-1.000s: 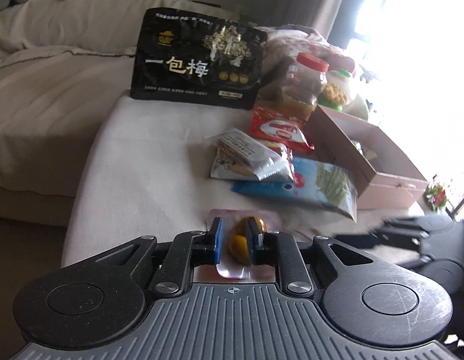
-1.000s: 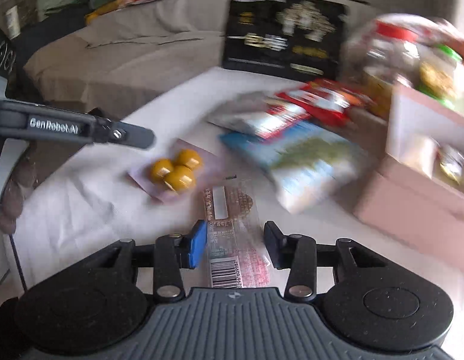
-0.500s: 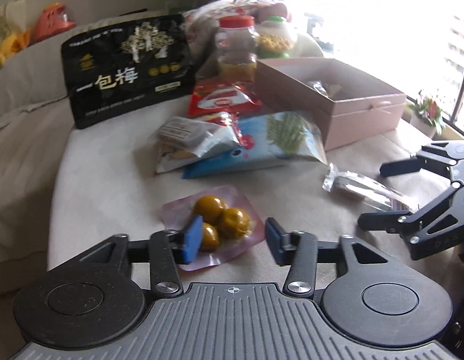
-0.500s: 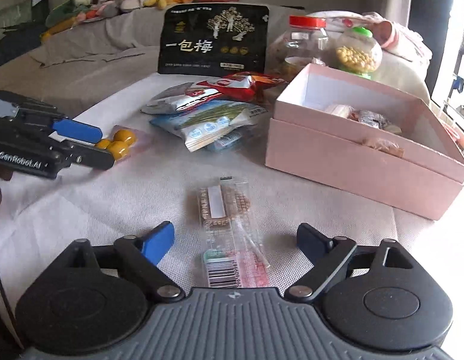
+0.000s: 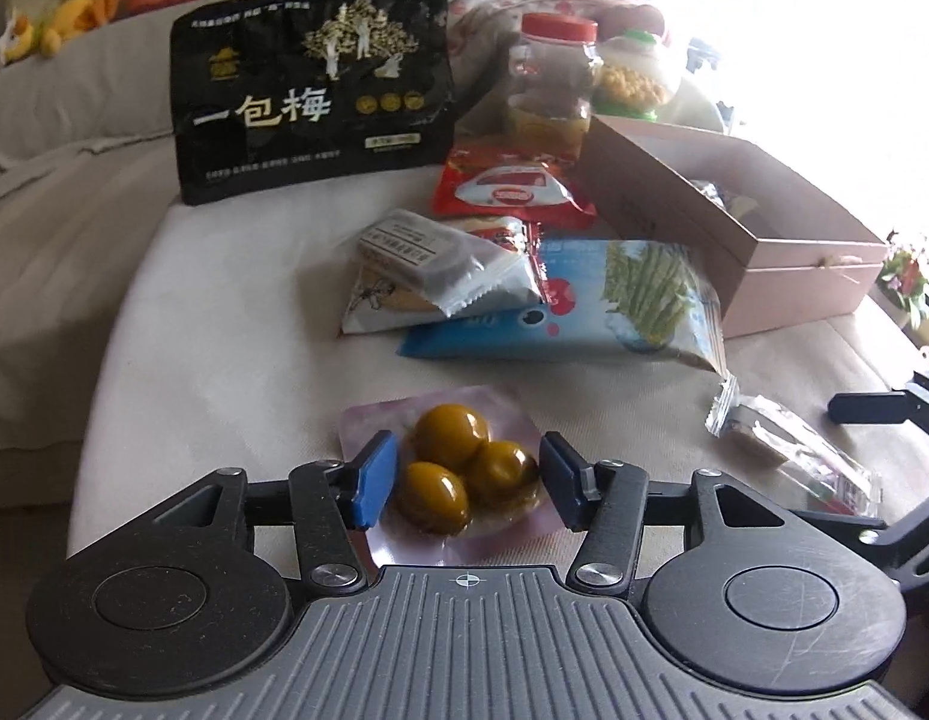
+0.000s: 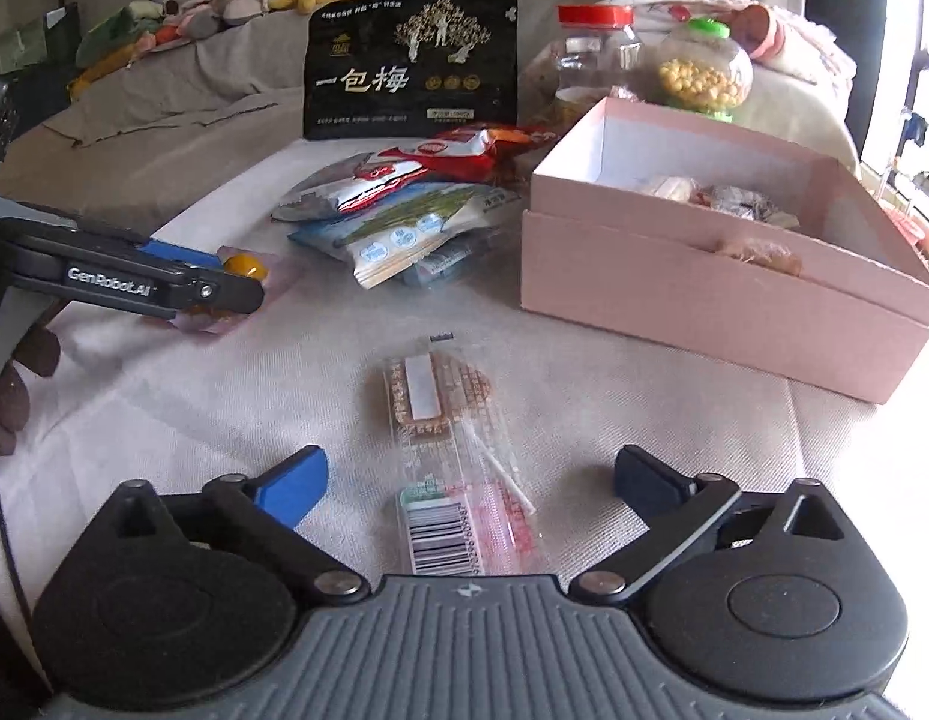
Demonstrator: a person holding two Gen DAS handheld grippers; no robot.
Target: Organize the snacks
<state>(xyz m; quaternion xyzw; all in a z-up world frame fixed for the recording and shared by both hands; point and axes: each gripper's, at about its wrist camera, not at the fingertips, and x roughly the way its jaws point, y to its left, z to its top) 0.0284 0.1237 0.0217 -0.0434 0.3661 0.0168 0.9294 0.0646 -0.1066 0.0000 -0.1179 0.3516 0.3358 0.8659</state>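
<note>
A clear pouch of three yellow-brown balls [image 5: 458, 468] lies on the white cloth between the open fingers of my left gripper [image 5: 467, 480]; the pads flank it without pinching. It also shows in the right wrist view [image 6: 242, 267] behind the left gripper [image 6: 224, 294]. A clear-wrapped biscuit packet [image 6: 446, 444] lies flat between the wide-open fingers of my right gripper [image 6: 470, 480], untouched; it shows in the left wrist view [image 5: 788, 450] too. The open pink box [image 6: 728, 294] holds several small snacks.
A pile of snack bags, blue asparagus-print [image 5: 584, 312], grey-white [image 5: 428, 264] and red [image 5: 512, 186], lies mid-table. A large black bag [image 5: 314, 96] stands at the back beside a red-lidded jar [image 5: 554, 84] and a green-lidded jar [image 6: 701, 69]. A sofa lies left.
My left gripper let go of the ball pouch and opened around it. My right gripper opened wide and drew back slightly from the biscuit packet.
</note>
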